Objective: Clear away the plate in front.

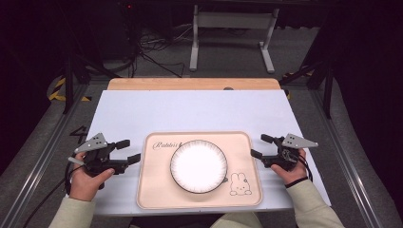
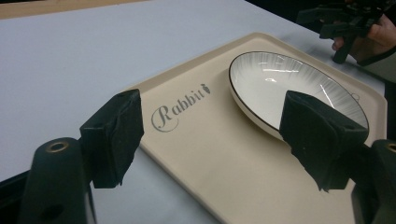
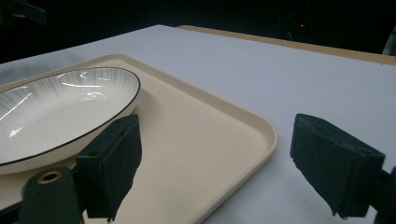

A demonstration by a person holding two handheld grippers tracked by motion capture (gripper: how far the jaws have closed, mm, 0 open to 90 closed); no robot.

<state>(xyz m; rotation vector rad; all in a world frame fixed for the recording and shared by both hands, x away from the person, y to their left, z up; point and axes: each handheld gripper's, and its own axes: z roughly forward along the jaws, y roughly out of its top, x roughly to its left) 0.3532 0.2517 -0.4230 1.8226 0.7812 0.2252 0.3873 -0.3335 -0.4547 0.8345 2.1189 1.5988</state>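
A beige tray (image 1: pixel 152 190) printed with "Rabbit" and a small bunny lies near the table's front edge. On it sits a white plate (image 1: pixel 198 166) with a thin dark rim. My left gripper (image 1: pixel 132 150) is just off the tray's left edge, open, with nothing between its pads. In the left gripper view its jaws (image 2: pixel 210 130) frame the tray (image 2: pixel 205 154) and the plate (image 2: pixel 280 84). My right gripper (image 1: pixel 258 146) is open beside the tray's right edge. In the right gripper view its jaws (image 3: pixel 224 163) straddle the tray's rim (image 3: pixel 261 126), apart from it, with the plate (image 3: pixel 56 107) to the left.
A white sheet (image 1: pixel 190 111) covers the table, and a wooden strip (image 1: pixel 190 84) shows at its far edge. Beyond it stand a metal frame's legs (image 1: pixel 194 42) and loose cables (image 1: pixel 152 52) on the grey floor. Metal rails run along both sides.
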